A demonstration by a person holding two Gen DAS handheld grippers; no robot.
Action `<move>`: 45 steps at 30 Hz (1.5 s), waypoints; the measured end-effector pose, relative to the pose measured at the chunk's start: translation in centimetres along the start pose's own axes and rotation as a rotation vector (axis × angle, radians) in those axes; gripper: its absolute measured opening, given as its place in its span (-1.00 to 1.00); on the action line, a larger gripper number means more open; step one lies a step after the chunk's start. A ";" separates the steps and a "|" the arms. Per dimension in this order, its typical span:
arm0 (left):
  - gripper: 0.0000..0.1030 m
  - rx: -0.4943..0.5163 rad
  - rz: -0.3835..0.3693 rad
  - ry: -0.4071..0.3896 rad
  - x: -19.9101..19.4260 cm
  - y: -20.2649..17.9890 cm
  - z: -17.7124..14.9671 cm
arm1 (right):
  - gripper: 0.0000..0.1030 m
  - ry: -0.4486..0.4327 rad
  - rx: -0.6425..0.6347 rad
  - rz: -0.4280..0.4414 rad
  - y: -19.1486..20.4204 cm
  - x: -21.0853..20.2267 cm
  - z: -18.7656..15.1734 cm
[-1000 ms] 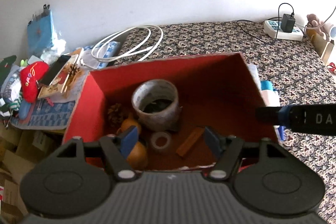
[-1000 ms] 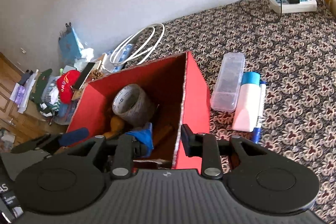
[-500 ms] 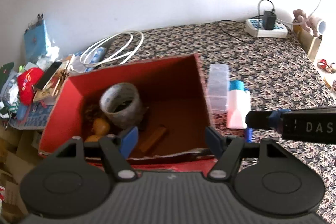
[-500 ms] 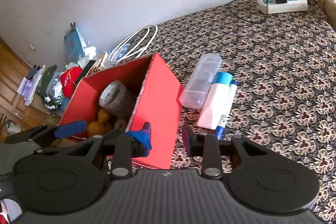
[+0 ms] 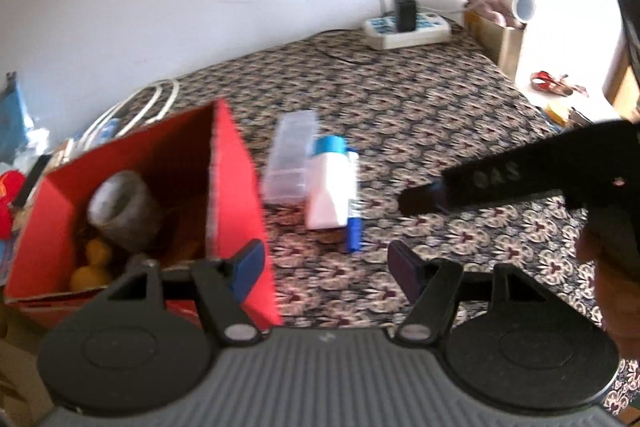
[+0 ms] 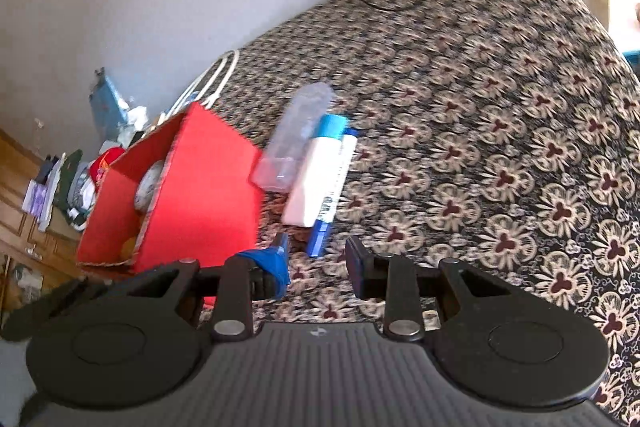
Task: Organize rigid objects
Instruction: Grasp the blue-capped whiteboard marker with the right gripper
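Holding both grippers w/ jaws spread and nothing between them: our left gripper (image 5: 326,267) sits bottom centre of the left wrist view, our right gripper (image 6: 316,257) bottom centre of the right wrist view. One right finger has blue tape (image 6: 272,267) wrapped on its tip.

Just past the right gripper's fingertips, mid-frame, lie three items side by side on the patterned cloth (image 6: 500,147): a blue pen (image 6: 332,195), a white bottle w/ blue cap (image 6: 316,175) touching it, and a clear plastic case (image 6: 294,139) on the far side of the bottle. Same group shows in the left view, centre: pen (image 5: 354,203), bottle (image 5: 328,187), case (image 5: 292,157).

Left of them is the red box (image 6: 208,195), open on top; in the left view the box (image 5: 236,187) fills the lower left and holds a tape roll (image 5: 120,207) plus orange round things (image 5: 94,263), blurry.

Our right gripper's finger (image 5: 480,183) pokes in from the right edge of the left view.

Upper right, far end of the cloth: power strip (image 5: 408,29) w/ charger plugged in. White cable (image 5: 160,99) coiled behind the box, upper left.
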State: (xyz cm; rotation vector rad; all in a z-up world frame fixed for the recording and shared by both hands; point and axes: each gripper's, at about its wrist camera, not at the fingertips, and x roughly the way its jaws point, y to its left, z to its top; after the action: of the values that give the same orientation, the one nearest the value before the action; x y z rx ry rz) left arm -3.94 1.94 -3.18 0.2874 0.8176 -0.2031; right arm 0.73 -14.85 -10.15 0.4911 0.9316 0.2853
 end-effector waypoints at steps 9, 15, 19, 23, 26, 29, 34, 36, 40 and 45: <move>0.36 0.066 -0.028 0.018 5.3 -2.5 -1.8 | -0.79 0.019 0.006 -0.023 -1.9 3.5 1.4; 0.34 0.067 -0.058 0.045 8.8 -2.4 -2.0 | -0.82 0.026 -0.049 -0.043 -1.1 6.1 3.2; 0.28 0.056 -0.089 0.047 10.5 -1.8 -1.6 | -0.84 0.037 -0.113 -0.071 -0.1 7.8 4.3; 0.19 0.029 -0.128 0.067 12.1 -1.1 -1.2 | -0.87 0.042 -0.179 -0.115 0.8 9.4 5.1; 0.07 -0.004 -0.175 0.078 13.0 -0.4 -1.0 | -0.89 0.049 -0.207 -0.128 1.3 10.5 5.6; -0.02 -0.022 -0.200 0.071 13.5 0.1 -0.7 | -0.93 0.065 -0.242 -0.157 1.9 11.7 5.8; -0.31 -0.029 -0.217 0.060 14.0 0.3 -0.3 | -1.00 0.067 -0.229 -0.185 1.8 12.7 6.1; -0.61 -0.029 -0.220 0.058 14.2 0.3 0.0 | -1.00 0.063 -0.237 -0.198 2.0 12.9 6.2; -0.74 -0.022 -0.221 0.059 14.3 -0.2 0.4 | -1.00 0.058 -0.263 -0.213 2.1 12.6 5.6; -0.75 -0.021 -0.252 0.069 13.9 -0.7 0.2 | -1.00 0.056 -0.229 -0.197 0.8 10.6 4.3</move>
State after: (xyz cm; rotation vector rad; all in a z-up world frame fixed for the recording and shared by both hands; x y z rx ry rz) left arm 5.27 0.26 -13.45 0.1716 0.9237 -0.4225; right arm 10.30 -10.73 -15.00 0.1801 0.9806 0.2245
